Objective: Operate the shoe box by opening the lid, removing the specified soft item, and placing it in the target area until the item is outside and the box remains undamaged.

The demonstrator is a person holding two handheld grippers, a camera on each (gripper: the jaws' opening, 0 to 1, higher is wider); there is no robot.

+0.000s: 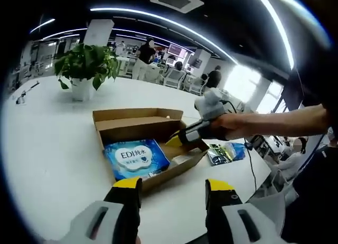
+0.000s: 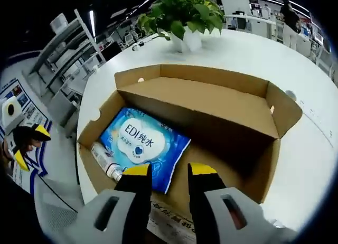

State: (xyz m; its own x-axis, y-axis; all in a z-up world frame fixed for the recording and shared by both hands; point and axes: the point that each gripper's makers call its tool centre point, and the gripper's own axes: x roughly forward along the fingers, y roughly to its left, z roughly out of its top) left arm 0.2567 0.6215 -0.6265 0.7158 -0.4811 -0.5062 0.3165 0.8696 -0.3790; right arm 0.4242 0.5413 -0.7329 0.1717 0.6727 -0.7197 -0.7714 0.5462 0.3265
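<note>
Brown cardboard shoe box [image 2: 211, 104] lid open; soft blue wipes pack [image 2: 143, 145] flat inside. Right gripper [image 2: 166, 172] over pack edge, jaws apart, empty. Left gripper [image 1: 172, 188] likewise. Pinch pack only, w/o snagging box wall.

Bright ceiling strips [image 1: 174, 25] are bent by fisheye distortion; glare is seen at the windows [image 1: 251, 85]; edges are blurred.

Left gripper view: farther back, level, facing open box [image 1: 149, 143]. Right gripper view: close above it [image 2: 211, 112], looking down inside. Shared: box.
</note>
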